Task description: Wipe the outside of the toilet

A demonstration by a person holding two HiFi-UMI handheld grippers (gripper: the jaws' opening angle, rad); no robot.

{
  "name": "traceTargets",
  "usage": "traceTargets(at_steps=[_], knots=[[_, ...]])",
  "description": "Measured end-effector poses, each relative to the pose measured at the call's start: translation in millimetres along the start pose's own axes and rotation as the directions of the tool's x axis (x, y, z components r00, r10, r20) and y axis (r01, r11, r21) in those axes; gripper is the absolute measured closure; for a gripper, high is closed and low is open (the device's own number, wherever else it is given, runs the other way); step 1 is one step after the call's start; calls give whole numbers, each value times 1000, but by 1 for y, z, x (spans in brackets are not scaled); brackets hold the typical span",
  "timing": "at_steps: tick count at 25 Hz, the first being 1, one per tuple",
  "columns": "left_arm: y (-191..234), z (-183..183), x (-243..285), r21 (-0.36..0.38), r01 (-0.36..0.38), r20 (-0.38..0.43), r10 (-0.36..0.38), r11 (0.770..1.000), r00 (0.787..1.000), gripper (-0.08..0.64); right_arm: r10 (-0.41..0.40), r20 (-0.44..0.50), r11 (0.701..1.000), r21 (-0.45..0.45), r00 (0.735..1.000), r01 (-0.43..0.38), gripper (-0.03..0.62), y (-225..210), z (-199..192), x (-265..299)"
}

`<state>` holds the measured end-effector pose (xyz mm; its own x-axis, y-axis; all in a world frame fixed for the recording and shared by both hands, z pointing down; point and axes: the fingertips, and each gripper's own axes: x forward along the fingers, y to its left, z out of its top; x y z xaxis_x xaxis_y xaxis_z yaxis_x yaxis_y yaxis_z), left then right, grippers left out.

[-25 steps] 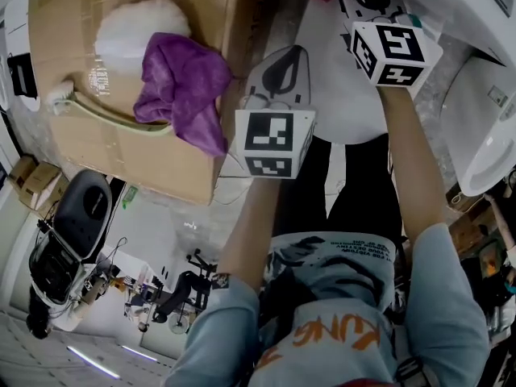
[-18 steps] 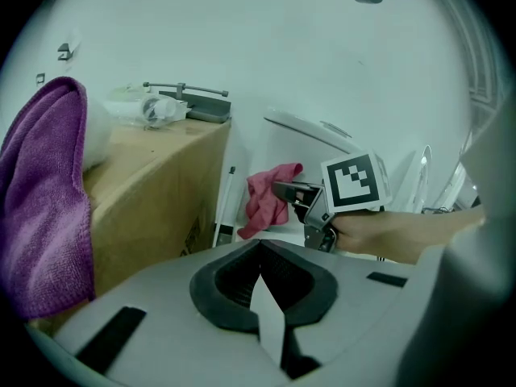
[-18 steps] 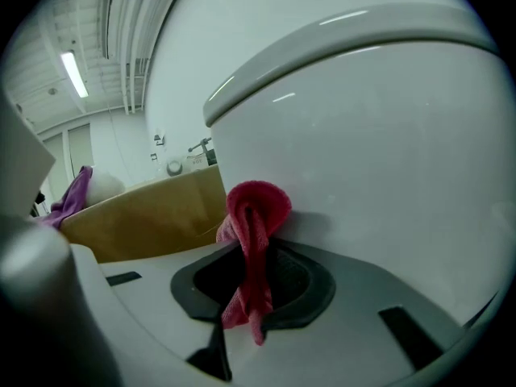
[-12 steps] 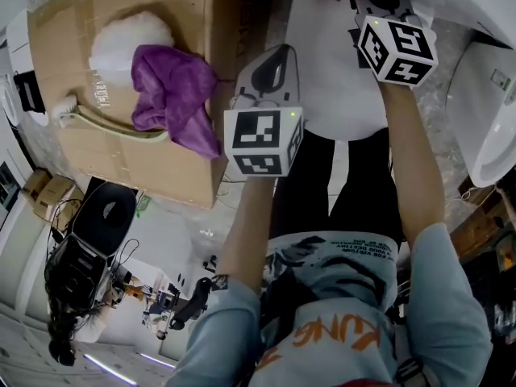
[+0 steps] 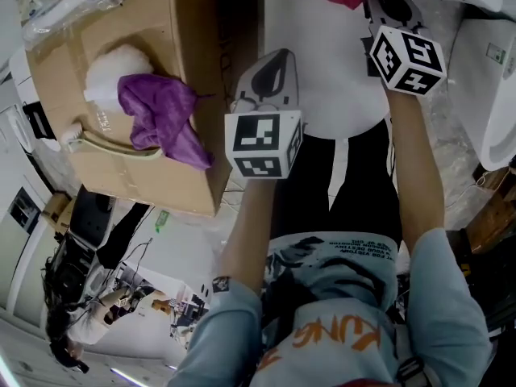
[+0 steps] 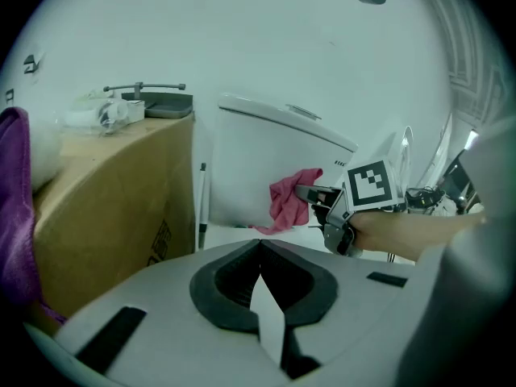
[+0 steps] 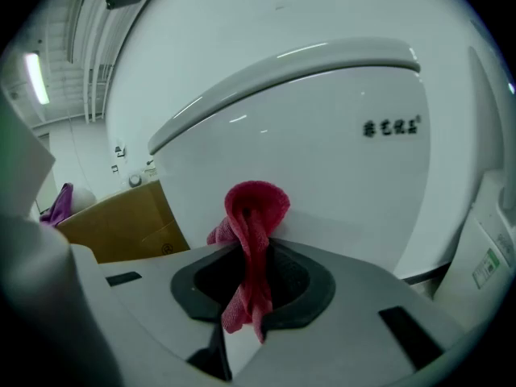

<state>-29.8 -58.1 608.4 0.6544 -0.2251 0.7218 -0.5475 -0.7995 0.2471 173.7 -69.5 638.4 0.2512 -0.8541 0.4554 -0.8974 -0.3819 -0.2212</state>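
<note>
Rag [image 7: 255, 216] along right tongs [image 7: 248, 285], tip touching toilet [image 7: 339, 143].

Person's arms and tools, seen from above. The left tool [image 6: 260, 258] has its jaws closed together with nothing between them. The right tool [image 7: 246, 276] is clamped on a red cloth [image 7: 254, 216]. The left forearm [image 5: 246, 232] and right forearm [image 5: 418, 176] stretch forward, the right reaching farther.

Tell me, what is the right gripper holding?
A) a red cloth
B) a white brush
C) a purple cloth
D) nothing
A: the right gripper is shut on a red cloth, held against the white toilet; the purple cloth lies on the cardboard box.
</note>
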Motion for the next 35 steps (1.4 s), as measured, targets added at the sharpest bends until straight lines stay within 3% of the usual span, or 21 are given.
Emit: traceTargets(at_steps=[12,20,24,29,32,35], knots=[[-55,11,29,75,95,-38,-92,993,995,534,-238,-6,966,103,971,238,509,-120,-10,-54],[-65,12,36,57,98,-39,-96,994,995,534,-266,-18,955,133,964,266,509,-142,-12,-69],[-59,11,34,31,87,-31,-86,996,996,534,-207,-10,971,122,978,207,509,-110,-5,-78],[-36,5,25,-21,39,-21,-40,999,999,534,-8,-36,1000,22,999,8,509,-21,-7,-57],[-17,0,17,-49,9,-14,-10,999,1000,534,127,-69,990,-47,990,-130,509,39,-14,-35],[4,-7,8,-85,-24,-14,23,996,1000,534,244,-111,960,-110,963,-256,509,92,-22,-11]])
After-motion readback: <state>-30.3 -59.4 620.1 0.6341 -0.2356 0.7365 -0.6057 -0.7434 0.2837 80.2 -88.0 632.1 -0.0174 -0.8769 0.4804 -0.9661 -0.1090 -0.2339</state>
